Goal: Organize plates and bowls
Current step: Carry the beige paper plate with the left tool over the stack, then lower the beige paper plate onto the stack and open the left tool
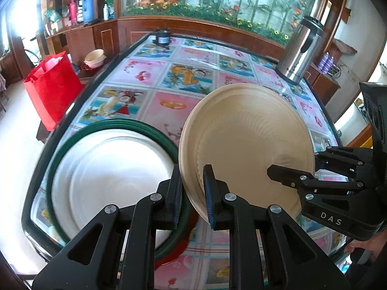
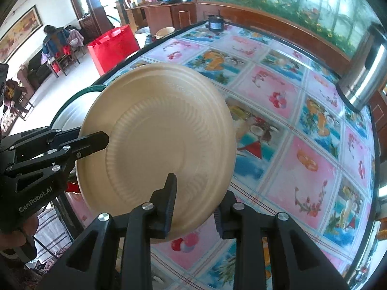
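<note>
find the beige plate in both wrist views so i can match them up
Left wrist: the beige plate sits right of centre, tilted up, its rim between the left gripper fingers.
Right wrist: beige plate fills centre-left, the right gripper at its lower rim.
Shared landmark: the red bag beside the table.
</note>
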`<state>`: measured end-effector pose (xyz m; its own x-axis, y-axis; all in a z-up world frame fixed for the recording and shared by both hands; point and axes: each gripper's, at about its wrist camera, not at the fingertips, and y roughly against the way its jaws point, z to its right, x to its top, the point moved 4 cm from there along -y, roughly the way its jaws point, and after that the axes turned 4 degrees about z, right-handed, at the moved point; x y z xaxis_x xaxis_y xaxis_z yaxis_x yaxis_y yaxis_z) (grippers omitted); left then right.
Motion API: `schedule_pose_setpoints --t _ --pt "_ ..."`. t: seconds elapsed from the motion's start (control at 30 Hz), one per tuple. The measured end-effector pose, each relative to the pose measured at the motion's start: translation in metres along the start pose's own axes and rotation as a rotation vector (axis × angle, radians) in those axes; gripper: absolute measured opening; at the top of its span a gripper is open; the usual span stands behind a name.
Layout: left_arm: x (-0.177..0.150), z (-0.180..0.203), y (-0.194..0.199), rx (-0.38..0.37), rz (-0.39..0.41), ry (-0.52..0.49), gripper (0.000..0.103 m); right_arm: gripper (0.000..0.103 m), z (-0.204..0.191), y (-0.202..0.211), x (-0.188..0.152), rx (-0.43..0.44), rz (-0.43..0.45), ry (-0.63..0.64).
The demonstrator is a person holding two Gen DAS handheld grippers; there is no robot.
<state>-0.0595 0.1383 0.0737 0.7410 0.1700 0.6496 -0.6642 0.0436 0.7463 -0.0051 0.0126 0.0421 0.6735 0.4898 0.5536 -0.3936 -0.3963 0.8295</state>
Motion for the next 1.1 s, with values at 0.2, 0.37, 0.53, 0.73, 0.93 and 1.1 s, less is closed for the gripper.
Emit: schedule_pose_setpoints --t 0.2,0.37,0.53,0.73,0.93,1.1 --pt "0.004 -0.029 0.019 0.033 0.031 0.037 0.017 0.030 -0.027 -0.004 0.018 0.024 0.007 0.051" --pt "0.004 -0.058 0.029 0.070 0.049 0.075 0.017 0.030 -0.054 -0.009 0.034 0.055 0.010 0.097" --pt "-0.005 -0.091 0.030 0.102 0.035 0.130 0.017 0.031 -0.084 -0.025 0.048 0.080 -0.012 0.146" --pt "-0.019 -0.116 0.026 0.121 0.010 0.165 0.017 0.035 -0.110 -0.047 0.049 0.100 -0.057 0.191" --pt "-0.028 -0.125 0.021 0.113 -0.011 0.172 0.017 0.035 -0.118 -0.056 0.045 0.106 -0.077 0.210" --pt "-0.033 -0.128 0.019 0.109 -0.018 0.175 0.017 0.035 -0.114 -0.050 0.046 0.110 -0.062 0.196"
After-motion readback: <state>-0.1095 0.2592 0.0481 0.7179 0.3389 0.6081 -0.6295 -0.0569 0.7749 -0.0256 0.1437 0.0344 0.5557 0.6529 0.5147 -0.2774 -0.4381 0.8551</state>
